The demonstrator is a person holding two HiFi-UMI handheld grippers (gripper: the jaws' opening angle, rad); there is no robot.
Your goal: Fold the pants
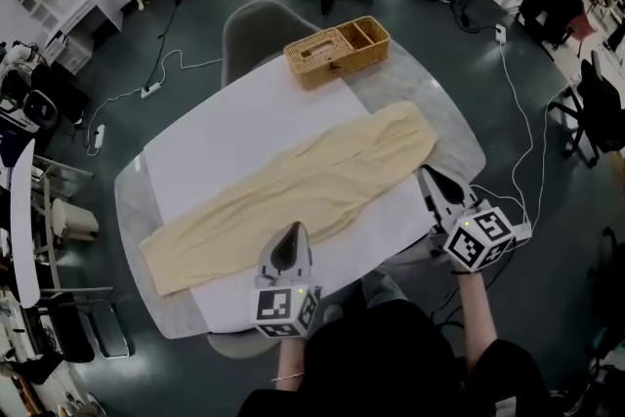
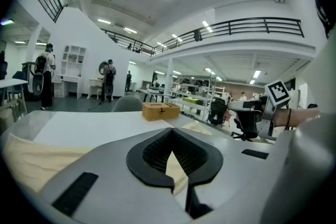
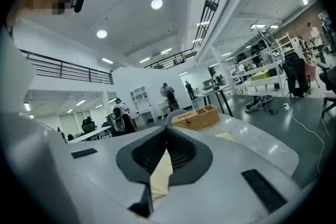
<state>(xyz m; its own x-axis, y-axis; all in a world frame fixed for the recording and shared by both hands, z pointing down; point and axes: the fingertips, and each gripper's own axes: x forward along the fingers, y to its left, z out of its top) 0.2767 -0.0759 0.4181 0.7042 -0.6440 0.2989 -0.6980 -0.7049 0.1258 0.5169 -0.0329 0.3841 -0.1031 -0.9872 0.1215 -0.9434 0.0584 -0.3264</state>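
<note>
Pants (image 1: pixel 303 186): one pair flat on the surface (image 1: pixel 195 151), near edge partly behind the closed left gripper (image 1: pixel 294 228); right gripper (image 1: pixel 426 173) closed, empty.

Grey tapered left gripper (image 1: pixel 293 229), right gripper (image 1: pixel 426 174); black ribbed fingers (image 2: pixel 155 149); white marker cubes (image 1: pixel 285 306); black top (image 1: pixel 391 361); thin wrist bracelet (image 1: pixel 289 376).
</note>
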